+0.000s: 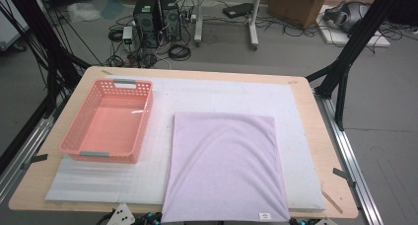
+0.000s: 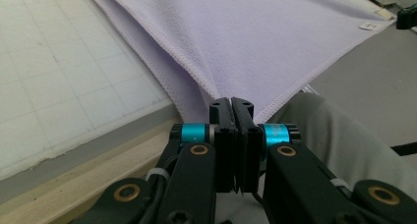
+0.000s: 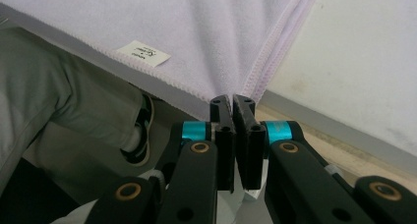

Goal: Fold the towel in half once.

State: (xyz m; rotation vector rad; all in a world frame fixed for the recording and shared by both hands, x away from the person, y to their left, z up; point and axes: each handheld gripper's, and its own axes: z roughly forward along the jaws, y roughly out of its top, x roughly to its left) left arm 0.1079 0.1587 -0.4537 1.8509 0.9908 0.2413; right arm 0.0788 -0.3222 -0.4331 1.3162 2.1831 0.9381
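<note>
Towel held at both near corners
Left gripper [image 2: 231, 102] and right gripper [image 3: 231, 98] each clamp a towel [image 1: 224, 166] corner; no fold yet; basket [image 1: 79, 148] empty.

Both grippers' jaws clamped together.

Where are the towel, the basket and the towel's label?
towel [image 1: 224, 166]: high view, middle of the cloth.
basket [image 1: 78, 125]: high view, left wall.
label [image 3: 143, 53]: right gripper view, centre of the tag.
</note>
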